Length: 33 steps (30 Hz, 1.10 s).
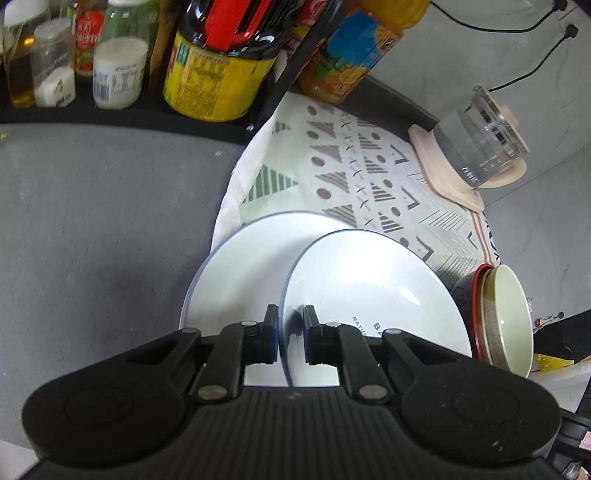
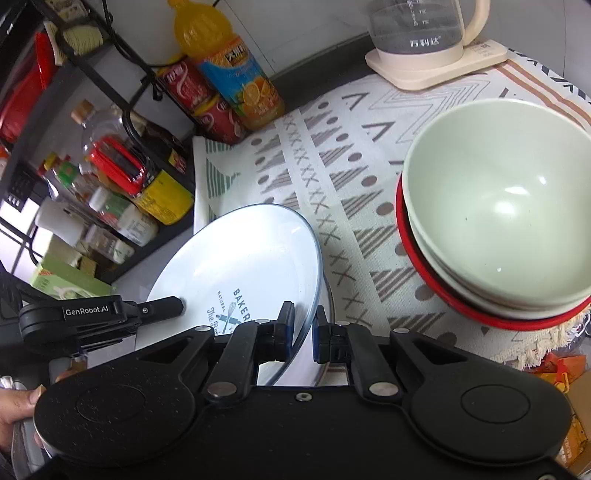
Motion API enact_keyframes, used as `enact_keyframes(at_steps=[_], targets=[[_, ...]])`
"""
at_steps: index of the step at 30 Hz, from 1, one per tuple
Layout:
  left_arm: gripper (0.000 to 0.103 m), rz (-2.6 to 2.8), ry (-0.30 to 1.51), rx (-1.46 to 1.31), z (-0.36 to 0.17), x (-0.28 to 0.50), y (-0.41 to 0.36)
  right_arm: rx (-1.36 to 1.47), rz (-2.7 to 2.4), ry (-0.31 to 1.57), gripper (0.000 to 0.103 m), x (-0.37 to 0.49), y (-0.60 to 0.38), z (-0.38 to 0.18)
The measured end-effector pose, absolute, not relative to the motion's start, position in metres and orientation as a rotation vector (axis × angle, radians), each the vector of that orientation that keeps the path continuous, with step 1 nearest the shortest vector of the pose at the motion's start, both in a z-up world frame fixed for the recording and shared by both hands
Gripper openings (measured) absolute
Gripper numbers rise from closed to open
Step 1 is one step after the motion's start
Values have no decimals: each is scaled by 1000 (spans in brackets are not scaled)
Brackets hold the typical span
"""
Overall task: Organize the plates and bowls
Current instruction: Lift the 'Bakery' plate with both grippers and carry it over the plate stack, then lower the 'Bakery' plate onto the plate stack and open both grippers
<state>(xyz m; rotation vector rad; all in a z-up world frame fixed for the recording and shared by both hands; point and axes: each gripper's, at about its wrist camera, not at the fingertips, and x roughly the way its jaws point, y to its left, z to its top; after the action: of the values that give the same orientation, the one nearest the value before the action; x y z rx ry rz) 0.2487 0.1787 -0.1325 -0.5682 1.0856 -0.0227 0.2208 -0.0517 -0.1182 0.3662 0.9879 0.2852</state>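
Both claws are clamped on one white plate [image 1: 369, 288]: left gripper [image 1: 290, 328] and right gripper [image 2: 304, 325] each pinch its rim, holding it tilted over a second plate [image 1: 236, 266], left of the bowl stack [image 2: 498, 221]. Bowls look nested, plates not stacked yet

Lower plate [image 1: 236, 266] was mostly hidden under the upper plate [image 1: 369, 280]; its near edge disappeared behind the left gripper [image 1: 290, 321]. Plate print [image 2: 232, 310] was cut off by the right gripper [image 2: 303, 321], only partly legible. Bowl stack [image 2: 495, 206]: lower bowls showed rims only. Kettle [image 2: 417, 33] top was cropped by the frame edge. Bottle labels [image 1: 118, 77] were too blurry to read.
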Motion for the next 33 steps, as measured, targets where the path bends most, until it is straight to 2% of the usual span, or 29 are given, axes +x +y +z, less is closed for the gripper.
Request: enact_keyframes(at_steps=[17,26,29,33], targets=[[15,18,1124,-566,-162,249,176,265,256,1028,10,224,-39,-134],[17,80,1160,-492,-154,253,173,217,239,1011,9,228,-33,-134],[25,98,1154,-464,-144,249,174,210,230,1000,8,227,-33,-133],[48,96,1113,-442,-128,241,177,189,218,995,8,228,-29,-130]])
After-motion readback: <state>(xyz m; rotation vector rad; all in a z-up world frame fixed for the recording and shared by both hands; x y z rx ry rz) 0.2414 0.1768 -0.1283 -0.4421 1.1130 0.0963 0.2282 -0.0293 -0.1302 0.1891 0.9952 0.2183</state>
